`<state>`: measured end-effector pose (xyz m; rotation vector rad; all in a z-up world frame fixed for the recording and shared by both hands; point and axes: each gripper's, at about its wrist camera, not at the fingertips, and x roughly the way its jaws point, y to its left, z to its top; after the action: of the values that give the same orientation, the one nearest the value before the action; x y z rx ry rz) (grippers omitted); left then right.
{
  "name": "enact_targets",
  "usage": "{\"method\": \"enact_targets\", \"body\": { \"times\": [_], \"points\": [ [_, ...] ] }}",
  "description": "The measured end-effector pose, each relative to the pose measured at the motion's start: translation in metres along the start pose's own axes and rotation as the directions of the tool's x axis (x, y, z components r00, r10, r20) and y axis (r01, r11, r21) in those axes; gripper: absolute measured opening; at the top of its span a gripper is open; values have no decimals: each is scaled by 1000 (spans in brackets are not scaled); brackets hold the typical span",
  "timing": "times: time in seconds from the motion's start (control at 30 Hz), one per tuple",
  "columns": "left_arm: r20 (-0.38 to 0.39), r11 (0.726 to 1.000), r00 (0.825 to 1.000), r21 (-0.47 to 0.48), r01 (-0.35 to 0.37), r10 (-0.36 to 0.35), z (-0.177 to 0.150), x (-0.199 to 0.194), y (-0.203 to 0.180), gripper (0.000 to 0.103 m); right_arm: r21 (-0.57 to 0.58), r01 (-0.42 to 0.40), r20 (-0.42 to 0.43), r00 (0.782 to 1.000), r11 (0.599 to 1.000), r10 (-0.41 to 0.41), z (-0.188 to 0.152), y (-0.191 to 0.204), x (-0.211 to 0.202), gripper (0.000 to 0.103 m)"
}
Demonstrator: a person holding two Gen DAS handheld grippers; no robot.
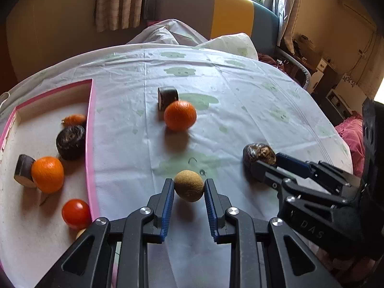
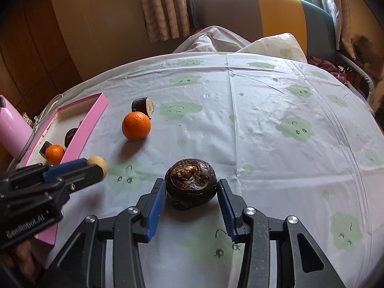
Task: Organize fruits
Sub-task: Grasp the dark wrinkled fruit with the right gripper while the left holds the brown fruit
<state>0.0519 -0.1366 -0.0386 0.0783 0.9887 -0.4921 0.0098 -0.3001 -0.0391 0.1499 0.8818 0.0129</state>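
Observation:
My left gripper [image 1: 189,187] is open with a small tan round fruit [image 1: 189,185] between its blue pads, on the tablecloth; the fruit also shows in the right wrist view [image 2: 97,162]. My right gripper [image 2: 191,187] is open around a dark brown round fruit [image 2: 190,183], also seen in the left wrist view [image 1: 258,154]. An orange [image 1: 180,115] and a dark cut piece [image 1: 167,96] lie farther back on the cloth. The pink-rimmed tray [image 1: 90,144] at left holds an orange [image 1: 47,174], a tomato [image 1: 76,213], a dark round fruit [image 1: 70,141], a cut piece [image 1: 24,170] and a small orange fruit [image 1: 74,119].
A pink bottle [image 2: 12,132] stands left of the tray. The round table carries a pale cloth with green prints [image 2: 264,132]. A grey, yellow and teal sofa [image 2: 264,7] stands behind it.

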Motion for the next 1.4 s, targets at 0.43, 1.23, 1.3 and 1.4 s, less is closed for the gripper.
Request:
{"method": "enact_targets", "body": {
  "times": [0.43,1.23,1.3,1.4],
  "points": [
    [58,1000,998,-20,7,-6,-14,4,0,27,-6,-5,0,1000,1000,5,-10,-2,-9,50],
    [46,994,998,-101,52,-47,-1,11,9,29,-19,67,39,997,998,-67,-16,0,4,55],
    [44,995,998,-92,44,-40,-1,12,8,26,-14,71,37,997,997,-71,-16,0,5,55],
    [49,998,998,-62,34,-31,-4,10,5,25,-32,90,37,995,995,-89,-17,3,6,55]
  ]
}}
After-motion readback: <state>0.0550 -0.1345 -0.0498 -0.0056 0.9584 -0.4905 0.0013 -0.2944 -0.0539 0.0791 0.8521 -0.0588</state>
